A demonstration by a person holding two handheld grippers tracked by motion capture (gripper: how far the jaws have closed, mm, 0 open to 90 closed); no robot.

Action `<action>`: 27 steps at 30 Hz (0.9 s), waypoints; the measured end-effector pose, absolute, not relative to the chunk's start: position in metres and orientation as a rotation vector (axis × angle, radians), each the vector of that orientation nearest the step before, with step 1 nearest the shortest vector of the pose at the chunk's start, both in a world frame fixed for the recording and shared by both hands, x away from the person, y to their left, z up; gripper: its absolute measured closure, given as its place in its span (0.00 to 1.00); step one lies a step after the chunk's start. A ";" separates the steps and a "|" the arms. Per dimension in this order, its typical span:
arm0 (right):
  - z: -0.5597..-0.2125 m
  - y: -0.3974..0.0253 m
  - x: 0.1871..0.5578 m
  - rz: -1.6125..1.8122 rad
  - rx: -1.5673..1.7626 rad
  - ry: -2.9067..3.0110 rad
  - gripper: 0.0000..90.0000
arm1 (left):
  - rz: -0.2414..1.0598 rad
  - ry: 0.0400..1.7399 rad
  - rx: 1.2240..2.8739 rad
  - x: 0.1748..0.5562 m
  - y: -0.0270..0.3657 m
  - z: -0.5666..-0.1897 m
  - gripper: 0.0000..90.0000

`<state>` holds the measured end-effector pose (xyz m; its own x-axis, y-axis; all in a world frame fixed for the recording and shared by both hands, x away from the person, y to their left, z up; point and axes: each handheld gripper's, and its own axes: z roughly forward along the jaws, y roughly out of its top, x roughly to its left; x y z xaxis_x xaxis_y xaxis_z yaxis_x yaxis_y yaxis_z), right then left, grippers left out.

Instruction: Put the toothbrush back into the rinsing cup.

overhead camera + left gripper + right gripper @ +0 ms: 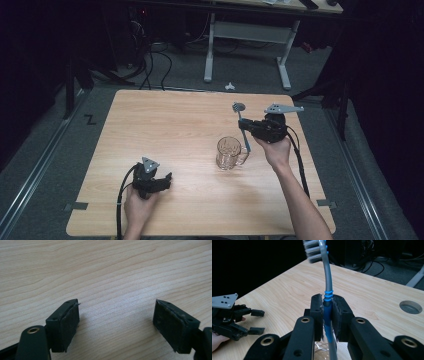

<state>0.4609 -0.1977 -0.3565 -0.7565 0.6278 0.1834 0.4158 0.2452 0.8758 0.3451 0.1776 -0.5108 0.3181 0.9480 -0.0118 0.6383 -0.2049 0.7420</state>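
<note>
Your right gripper point(327, 315) pinched one toothbrush point(326, 285) at its blue grip section, jaws pressed tight on both sides of the handle. The right gripper view showed what the high view couldn't: grey bristles at the top edge, a grey curved neck, blue ribbed rings just above the jaws, and a round cable hole point(410, 307) in the desk point(287, 295) off to the right. It also caught your left gripper point(257, 322) farther off, jaws apart.

The high view gave the layout instead: toothbrush point(242, 125) stood nearly upright, head up, its lower end just above and beside the rim of one clear glass mug point(229, 153). Right gripper point(247, 128) sat just behind-right of the mug. Left gripper point(167, 179) was well apart from the mug, toward your near-left.

The left gripper view showed its jaws spread wide over bare desk point(105, 270), nothing between them.

Count: one toothbrush, one mug, two grippers.
</note>
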 end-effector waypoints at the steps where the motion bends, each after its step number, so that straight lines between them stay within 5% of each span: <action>1: -0.357 -0.197 0.461 1.528 0.983 2.307 0.89 | 0.607 1.399 1.935 0.345 0.178 -0.511 0.24; 27: -0.365 -0.189 0.466 1.518 0.984 2.326 0.89 | 0.608 1.399 1.934 0.345 0.178 -0.511 0.24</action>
